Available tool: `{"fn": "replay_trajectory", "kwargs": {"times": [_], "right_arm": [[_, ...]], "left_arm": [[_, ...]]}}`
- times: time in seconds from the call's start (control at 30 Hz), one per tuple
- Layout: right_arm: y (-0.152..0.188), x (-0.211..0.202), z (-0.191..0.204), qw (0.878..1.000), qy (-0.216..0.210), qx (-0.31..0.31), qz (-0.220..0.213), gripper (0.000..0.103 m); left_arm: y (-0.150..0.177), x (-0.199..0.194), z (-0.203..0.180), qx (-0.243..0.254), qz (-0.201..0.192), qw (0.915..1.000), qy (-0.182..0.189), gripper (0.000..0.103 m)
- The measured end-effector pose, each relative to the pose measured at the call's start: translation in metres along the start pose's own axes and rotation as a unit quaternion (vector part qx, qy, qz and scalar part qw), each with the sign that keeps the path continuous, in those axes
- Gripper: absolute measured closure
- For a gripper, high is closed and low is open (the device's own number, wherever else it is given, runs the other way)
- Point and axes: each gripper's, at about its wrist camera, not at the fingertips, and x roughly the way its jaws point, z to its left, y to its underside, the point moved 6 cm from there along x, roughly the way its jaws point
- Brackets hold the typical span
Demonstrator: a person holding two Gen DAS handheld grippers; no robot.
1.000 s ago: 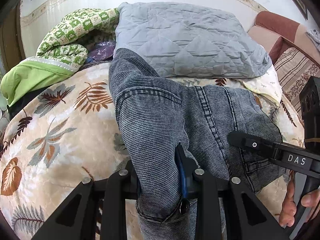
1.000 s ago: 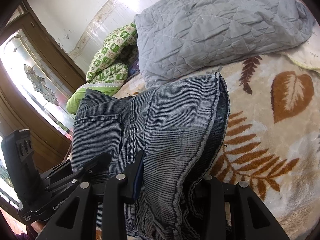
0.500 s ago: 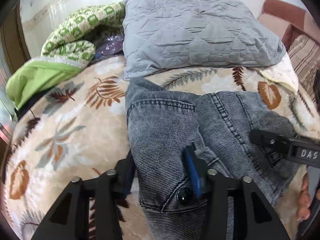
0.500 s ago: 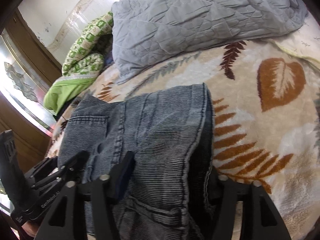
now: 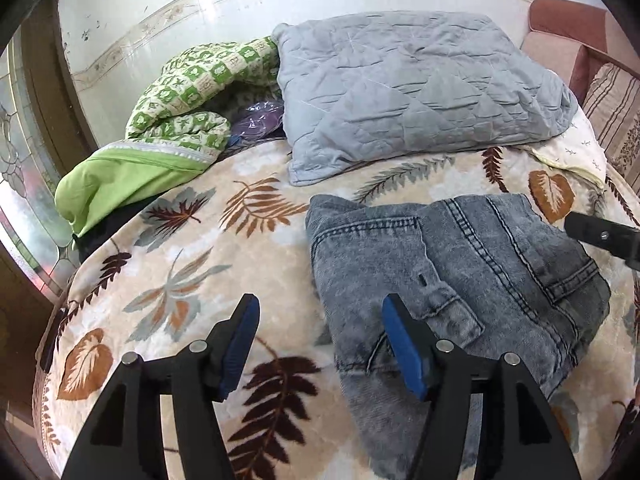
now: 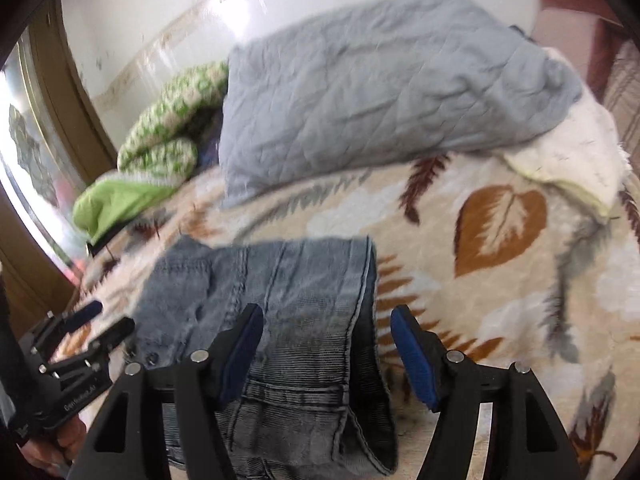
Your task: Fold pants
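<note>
I'm letting the folded pants settle near the bed's front edge, so my left hand-held gripper is opening, holding nothing; the right hand-held gripper is standing open too, straddling denim without pinching.

Left hand-held gripper, black angular frame, blue ribbed pads, silver round screws, right hand-held gripper alike

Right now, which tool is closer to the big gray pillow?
Neither clearly. The left tool hangs over the jeans' left edge, the right tool over their right edge. Both are open, well short of the gray pillow.
</note>
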Motion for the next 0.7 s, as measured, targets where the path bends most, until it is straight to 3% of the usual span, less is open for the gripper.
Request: {"fn": "replay_trajectory", "kwargs": {"times": [0.1, 0.17, 0.27, 0.33, 0.4, 0.47, 0.63, 0.7], "right_arm": [[0.004, -0.012, 0.016, 0.999, -0.022, -0.028, -0.018, 0.035], [0.011, -0.011, 0.029, 0.998, -0.025, -0.058, -0.008, 0.041], [0.036, 0.015, 0.041, 0.994, -0.014, -0.089, 0.061, 0.044], [0.057, 0.035, 0.042, 0.986, 0.026, -0.129, 0.1, 0.044], [0.058, 0.032, 0.048, 0.984, 0.042, -0.152, 0.088, 0.045], [0.053, 0.021, 0.046, 0.987, 0.031, -0.13, 0.084, 0.044], [0.035, -0.034, 0.04, 0.996, 0.014, -0.089, 0.006, 0.044], [0.029, -0.06, 0.041, 0.996, 0.017, -0.08, -0.031, 0.042]], "left_arm": [[0.008, 0.002, 0.0, 0.005, 0.008, 0.9999, -0.009, 0.037], [0.016, 0.009, -0.002, 0.016, 0.019, 0.9994, -0.026, 0.036], [0.031, 0.026, -0.008, 0.048, 0.044, 0.9966, -0.05, 0.036], [0.033, 0.027, -0.01, 0.053, 0.045, 0.9962, -0.053, 0.036], [0.03, 0.022, -0.008, 0.05, 0.052, 0.9963, -0.047, 0.036], [0.028, 0.012, -0.002, 0.034, 0.053, 0.9974, -0.036, 0.036], [0.021, -0.05, 0.024, -0.009, -0.001, 0.9994, -0.033, 0.034], [0.02, -0.077, 0.034, -0.025, -0.02, 0.9988, -0.037, 0.028]]}}
